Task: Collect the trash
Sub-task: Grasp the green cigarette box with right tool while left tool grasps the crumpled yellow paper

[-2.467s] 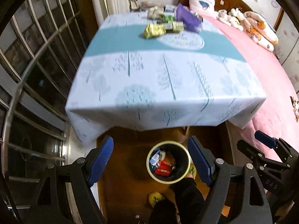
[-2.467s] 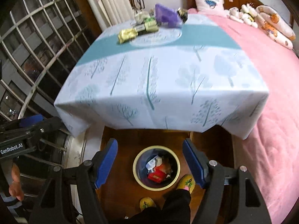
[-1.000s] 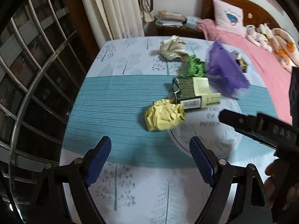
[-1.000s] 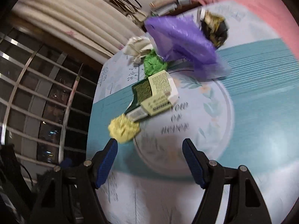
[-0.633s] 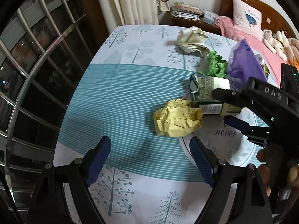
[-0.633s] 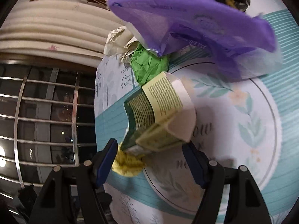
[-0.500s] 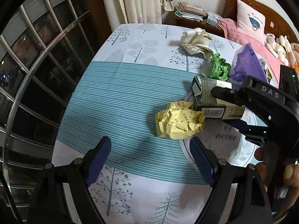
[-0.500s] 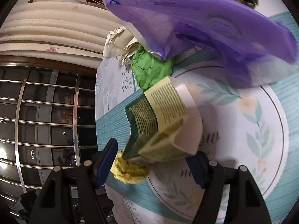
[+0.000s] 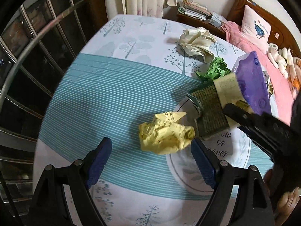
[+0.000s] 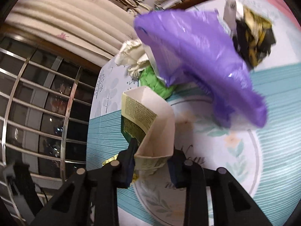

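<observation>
The worktop [image 9: 97, 86], under a tree-print cloth, carries a cluster of trash: a purple bag [image 10: 197, 60], a cream wad [image 9: 196, 42], green paper [image 9: 214, 71], a yellow paper ball [image 9: 165, 133] and a flattened green carton [image 10: 148, 124]. The step in hand looks like pickup. The right tool [image 10: 152, 163] pinches the carton's near end; next it needs lifting clear. The left tool [image 9: 150, 162] is spread wide, just short of the yellow ball, and must advance and press together.

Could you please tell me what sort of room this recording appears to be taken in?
Most likely a home bedroom: a bed with a pink blanket and pillow, stuffed toys, and a table in a tree-print cloth strewn with trash.
</observation>
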